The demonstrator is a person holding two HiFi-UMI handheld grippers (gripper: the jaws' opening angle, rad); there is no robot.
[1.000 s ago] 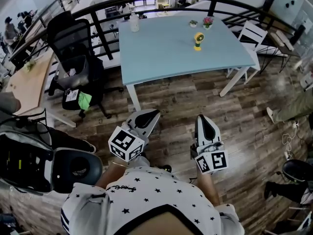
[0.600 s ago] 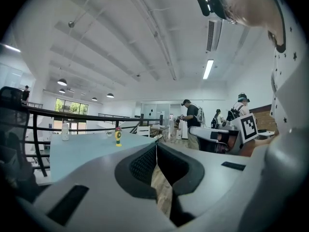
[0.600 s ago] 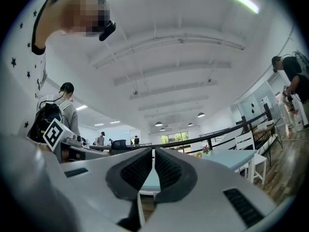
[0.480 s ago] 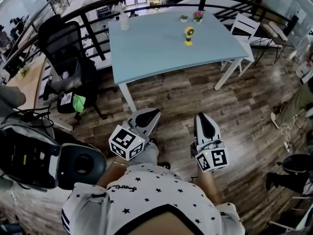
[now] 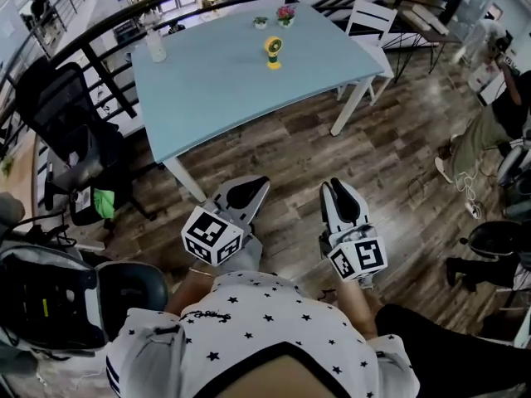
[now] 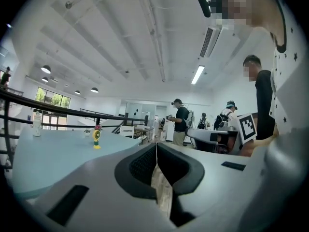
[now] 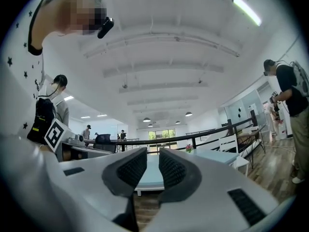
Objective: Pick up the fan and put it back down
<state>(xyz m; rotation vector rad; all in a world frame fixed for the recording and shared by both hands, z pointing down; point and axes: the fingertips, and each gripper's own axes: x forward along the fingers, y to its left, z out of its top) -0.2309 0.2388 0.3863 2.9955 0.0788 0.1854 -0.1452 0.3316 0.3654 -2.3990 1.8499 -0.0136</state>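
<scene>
Evidently the approach step: the fan (image 5: 273,52) stands on the counter (image 5: 224,89), well apart from both tongs. Left tongs (image 5: 255,186) are closed and empty. Right tongs (image 5: 335,187) have just been opening, narrowly apart with nothing between. Next: reach the fan and open wider.
</scene>
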